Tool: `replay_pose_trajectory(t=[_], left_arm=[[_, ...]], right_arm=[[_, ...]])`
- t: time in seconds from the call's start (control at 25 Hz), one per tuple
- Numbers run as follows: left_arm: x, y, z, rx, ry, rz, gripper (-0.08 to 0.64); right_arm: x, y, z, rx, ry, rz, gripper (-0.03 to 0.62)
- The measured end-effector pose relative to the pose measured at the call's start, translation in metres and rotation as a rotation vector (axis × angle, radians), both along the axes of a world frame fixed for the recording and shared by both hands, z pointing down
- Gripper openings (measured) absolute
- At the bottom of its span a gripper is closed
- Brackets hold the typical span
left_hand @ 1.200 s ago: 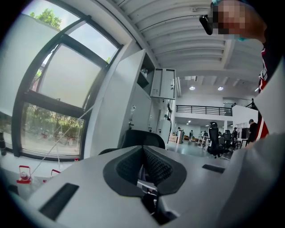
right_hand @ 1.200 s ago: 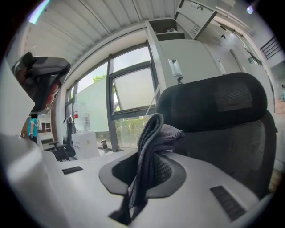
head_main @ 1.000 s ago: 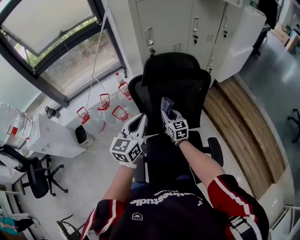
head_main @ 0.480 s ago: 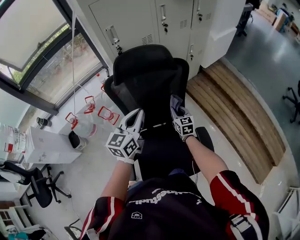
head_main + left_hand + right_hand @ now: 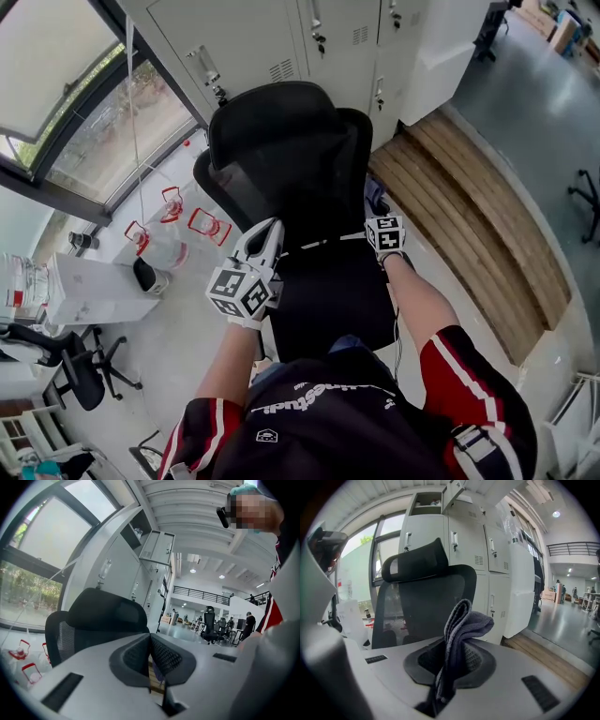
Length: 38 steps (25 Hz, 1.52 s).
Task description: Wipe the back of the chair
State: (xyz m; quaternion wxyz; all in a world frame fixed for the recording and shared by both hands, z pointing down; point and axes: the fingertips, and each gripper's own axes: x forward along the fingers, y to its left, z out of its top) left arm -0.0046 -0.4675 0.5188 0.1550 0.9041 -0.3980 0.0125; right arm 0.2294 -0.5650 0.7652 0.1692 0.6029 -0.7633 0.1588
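One black office chair [image 5: 286,155] stands in front of me with its mesh back [image 5: 426,602] upright and its headrest [image 5: 415,562] on top, the seat just below my arms. My right claw [image 5: 375,212] is clenched on a folded grey cloth [image 5: 461,630], which sticks up from between the jaws; in the head view it sits at the right edge of the chair back, and I cannot tell whether the cloth touches the mesh. My left claw [image 5: 271,228] is at the left side of the back, lower down, its jaws pressed together with nothing gripped between them. Behind the chair is a row of pale metal lockers [image 5: 281,37]. To the right lies a low wooden platform [image 5: 478,216]. To the left, under a big window [image 5: 84,103], clear jugs with red handles [image 5: 155,239] stand on the floor.
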Motion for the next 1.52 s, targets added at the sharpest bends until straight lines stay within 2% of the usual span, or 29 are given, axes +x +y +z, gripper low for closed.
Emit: replay_pose_trajectory(t=[0.36,0.8,1.2,1.52], left_arm=[[-0.019,-0.003,0.006,-0.020,-0.042,-0.029,0.025],[-0.067,0.003,0.010,-0.040,-0.045,-0.104,0.025],[-0.123,0.016,0.001,-0.022,-0.050,-0.151,0.025],[-0.181,0.028,-0.010,-0.011,-0.043,-0.201,0.025]], right_arm=[[0.016,-0.041,0.018,-0.026,0.015,0.042,0.057],[-0.012,-0.056,0.023,-0.043,0.047,0.018,0.057],[-0.083,-0.061,0.016,-0.035,0.089,-0.060,0.057],[-0.174,-0.057,0.006,-0.020,0.090,-0.166,0.057]])
